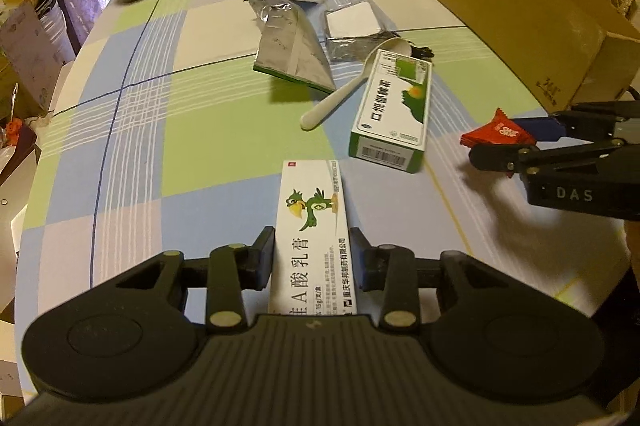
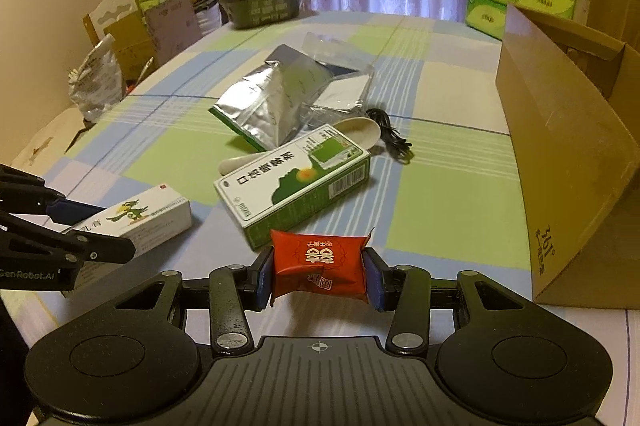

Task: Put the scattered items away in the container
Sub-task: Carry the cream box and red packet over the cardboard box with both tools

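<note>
Each gripper is closed on one item, the left gripper (image 1: 312, 254) on the ointment box (image 1: 310, 226) and the right gripper (image 2: 319, 276) on the red packet (image 2: 319, 264), probably to carry both to the carton (image 2: 568, 161).

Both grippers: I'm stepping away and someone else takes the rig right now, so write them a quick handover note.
Left gripper: shut on the white ointment box.
Right gripper: shut on the red packet.
Cardboard box stands open at the right; its inside is hidden, so nothing shows as done.
On the table: green medicine box, white spoon, foil pouch, black cable.
Left: drop both held items in, then the rest.
</note>
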### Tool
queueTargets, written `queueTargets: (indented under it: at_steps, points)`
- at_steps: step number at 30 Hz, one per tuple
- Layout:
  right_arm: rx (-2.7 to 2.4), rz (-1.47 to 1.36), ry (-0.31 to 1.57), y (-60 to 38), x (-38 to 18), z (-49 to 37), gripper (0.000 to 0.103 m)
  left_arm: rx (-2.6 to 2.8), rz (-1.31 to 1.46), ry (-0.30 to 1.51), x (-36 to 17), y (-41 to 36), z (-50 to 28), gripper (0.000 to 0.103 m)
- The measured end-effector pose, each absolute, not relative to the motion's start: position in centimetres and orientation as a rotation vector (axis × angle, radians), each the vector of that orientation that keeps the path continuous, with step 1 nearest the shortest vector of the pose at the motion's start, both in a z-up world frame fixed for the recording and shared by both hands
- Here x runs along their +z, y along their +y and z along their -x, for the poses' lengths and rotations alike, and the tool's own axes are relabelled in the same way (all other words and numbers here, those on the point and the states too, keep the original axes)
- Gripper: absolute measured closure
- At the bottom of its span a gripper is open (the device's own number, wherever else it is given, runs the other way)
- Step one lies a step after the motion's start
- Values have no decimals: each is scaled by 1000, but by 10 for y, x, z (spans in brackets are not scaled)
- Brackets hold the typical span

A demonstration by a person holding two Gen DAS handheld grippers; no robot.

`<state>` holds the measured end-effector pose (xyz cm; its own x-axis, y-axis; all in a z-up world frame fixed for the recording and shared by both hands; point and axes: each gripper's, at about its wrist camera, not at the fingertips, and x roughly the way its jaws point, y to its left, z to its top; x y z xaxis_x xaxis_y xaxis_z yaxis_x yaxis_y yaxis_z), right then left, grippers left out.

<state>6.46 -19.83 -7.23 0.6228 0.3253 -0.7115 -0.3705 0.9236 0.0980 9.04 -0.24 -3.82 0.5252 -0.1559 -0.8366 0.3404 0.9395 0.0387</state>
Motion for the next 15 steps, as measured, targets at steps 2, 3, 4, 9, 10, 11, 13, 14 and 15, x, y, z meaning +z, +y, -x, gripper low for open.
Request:
queueTargets:
  at_steps: [2,3,4,9,10,11,13,14,15]
  points:
    - [397,59,798,-198,-70,-60,55,-304,-212,973,-36,-4,-85,70]
    - [394,57,794,-199,-69,-59,55,-304,-211,969,-34,-4,-82,70]
    - [392,55,790,-199,-67,-57,55,-305,-209,966,-33,-5,-79,70]
    - [381,45,761,-204,-56,-46,55,-321,-193,945,-20,-9,-69,70]
    - [378,45,752,-205,-53,-44,55,-324,-194,936,-17,-11,-68,70]
    - [373,44,742,-206,-49,-43,55,-328,-194,928,-13,-13,-67,70]
    - [358,39,720,-210,-40,-41,55,-337,-192,909,-5,-17,-67,70]
    - [348,33,707,-213,-35,-40,55,-344,-189,899,0,-19,-67,70]
    - [339,27,693,-216,-29,-39,55,-353,-184,889,5,-22,-67,70]
